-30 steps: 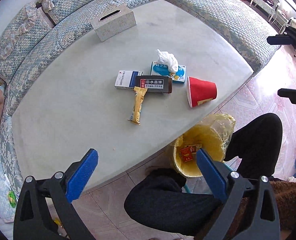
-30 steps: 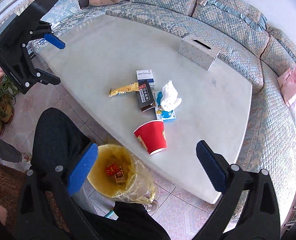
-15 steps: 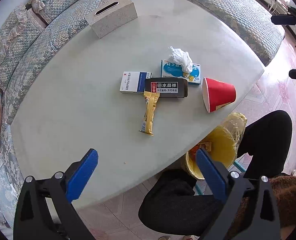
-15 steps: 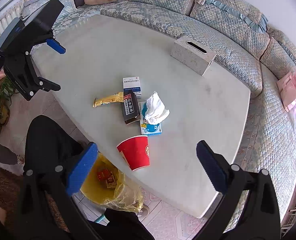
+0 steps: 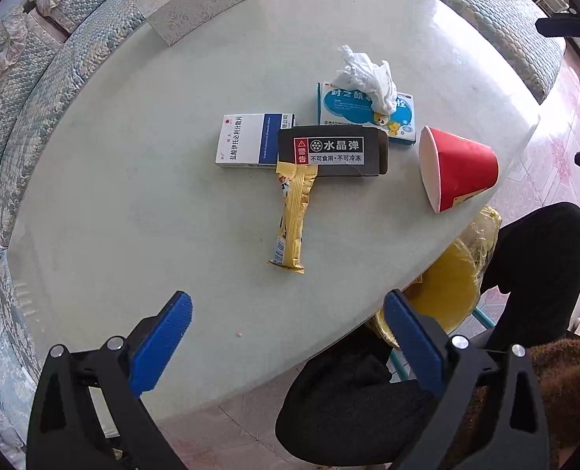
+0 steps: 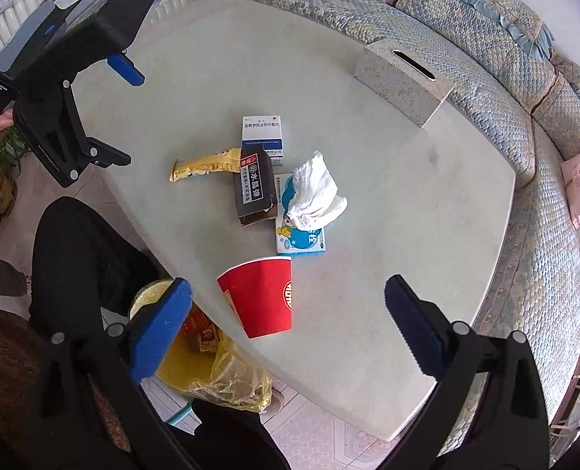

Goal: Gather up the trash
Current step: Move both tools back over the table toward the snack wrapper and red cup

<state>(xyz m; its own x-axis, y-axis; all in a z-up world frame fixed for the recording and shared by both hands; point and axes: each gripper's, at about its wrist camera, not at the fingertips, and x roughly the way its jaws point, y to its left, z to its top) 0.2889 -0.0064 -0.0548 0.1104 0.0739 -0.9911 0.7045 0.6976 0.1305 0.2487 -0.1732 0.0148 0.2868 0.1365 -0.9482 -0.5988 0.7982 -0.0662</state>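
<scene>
Pale tabletop (image 6: 407, 235) holds the litter: the red cup (image 6: 264, 297) lies on its side at the near edge above the yellow bin (image 6: 196, 360), right before the right gripper (image 6: 288, 301), jaws spread, nearer than the equally spread left gripper (image 5: 286, 313).

Yellow-lined bin (image 5: 452, 293) half hidden under table (image 5: 133, 196) edge (contents unreadable); sofa (image 6: 544, 235) cropped.

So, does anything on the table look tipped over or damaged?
Yes. The red cup lies on its side near the table edge, above the bin. The black box has one end torn open.
</scene>
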